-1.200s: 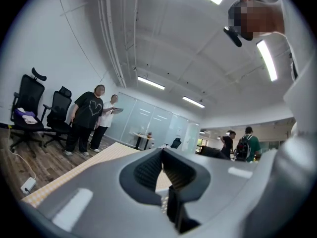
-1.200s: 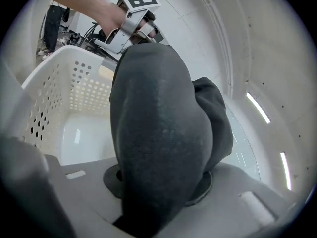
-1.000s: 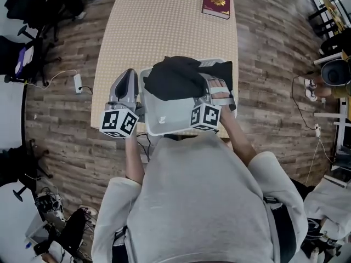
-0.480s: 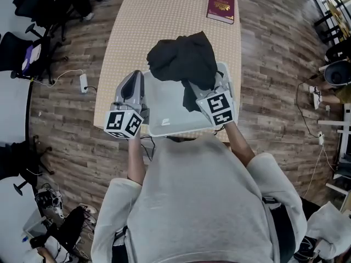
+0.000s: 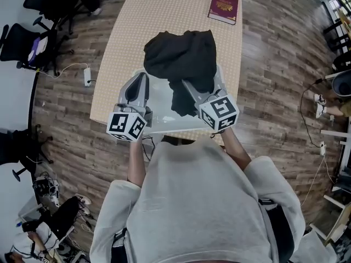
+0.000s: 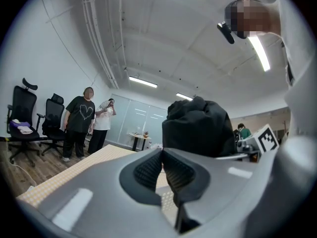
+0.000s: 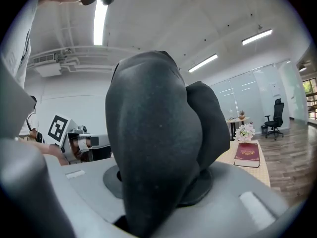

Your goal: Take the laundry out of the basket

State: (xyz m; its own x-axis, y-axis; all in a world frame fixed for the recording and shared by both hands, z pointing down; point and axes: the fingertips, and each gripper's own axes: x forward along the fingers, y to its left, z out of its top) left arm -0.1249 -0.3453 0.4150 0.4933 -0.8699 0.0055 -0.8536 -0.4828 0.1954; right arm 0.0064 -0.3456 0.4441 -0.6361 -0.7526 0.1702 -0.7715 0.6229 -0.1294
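1. Right gripper (image 5: 193,92): clamped on a bunched black garment (image 5: 184,59), raised above the white laundry basket (image 5: 159,111). The garment's lower fold hangs into the basket.
2. Left gripper (image 5: 138,84): jaws pressed together on nothing, beside the basket's left wall.
3. Risk: the hold takes only a fold, so the cloth's weight may pull it loose.
4. Risk: the trailing fold may catch the rim. The basket sits unheld at the near edge of the table (image 5: 159,10) and could be dragged off.
5. Writing: dark red book (image 5: 224,5) with gold cover print, illegible. The gripper cubes bear square markers only.
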